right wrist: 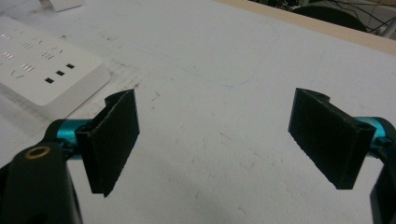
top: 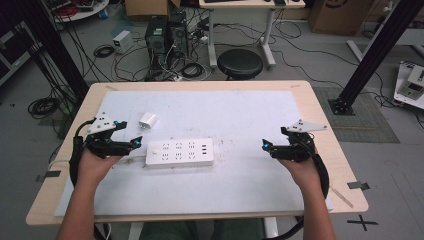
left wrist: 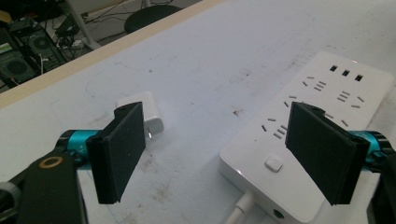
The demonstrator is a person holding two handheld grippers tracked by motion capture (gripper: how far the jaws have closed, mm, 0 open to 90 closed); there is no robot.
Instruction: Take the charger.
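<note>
A white power strip [top: 180,152] lies flat on the white mat, left of the middle, its cable leaving the left end. A small white charger plug [top: 148,120] sits just behind it. My left gripper [top: 128,134] hovers at the strip's left end, jaws wide apart and empty; its own view shows the strip [left wrist: 308,121] and the charger [left wrist: 147,112] beyond the pads [left wrist: 122,149]. My right gripper [top: 272,139] is held at the right of the mat, well clear of the strip, open with nothing between its pads [right wrist: 114,140]. The strip's right end [right wrist: 44,70] shows at the upper left of the right gripper view.
The white mat [top: 240,115] covers a light wooden table [top: 320,130]. A black round stool [top: 240,63] stands behind the far edge, with computers and tangled cables on the floor. Black frame posts rise at both sides.
</note>
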